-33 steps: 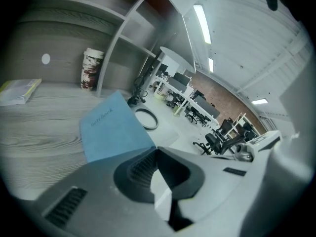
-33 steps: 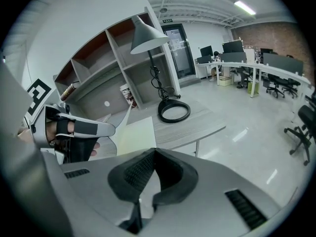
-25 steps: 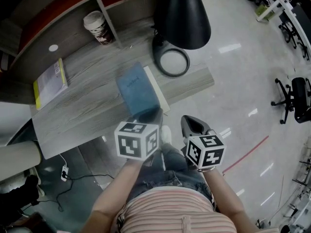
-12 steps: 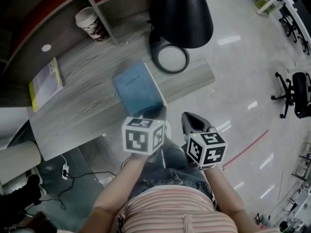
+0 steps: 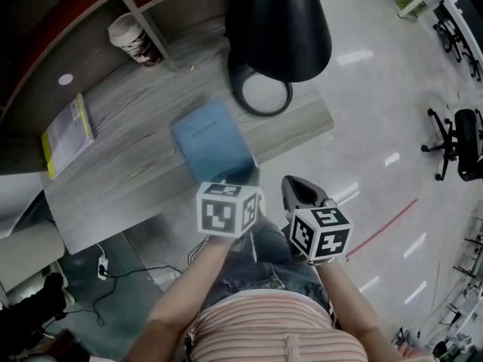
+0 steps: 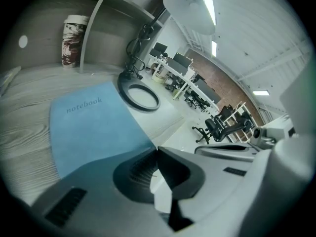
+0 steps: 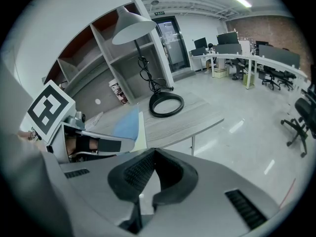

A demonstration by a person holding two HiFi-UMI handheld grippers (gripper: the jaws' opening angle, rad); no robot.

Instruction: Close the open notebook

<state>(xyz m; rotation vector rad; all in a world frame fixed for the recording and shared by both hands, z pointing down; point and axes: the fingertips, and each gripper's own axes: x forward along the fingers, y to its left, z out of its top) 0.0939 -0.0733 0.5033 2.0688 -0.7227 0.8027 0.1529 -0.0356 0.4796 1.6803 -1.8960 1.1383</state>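
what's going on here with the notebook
A person holds tongs in each hand at a wooden desk. The blue notebook lies cover up and looks closed. The left tongs sit shut and empty by its near corner; the right tongs, also shut and empty, hang off the desk.

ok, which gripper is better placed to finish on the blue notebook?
Left, probably. The left gripper sits at the notebook's near edge, the blue cover filling its view. The right gripper hangs beyond the desk edge, over the floor, apart from the notebook.
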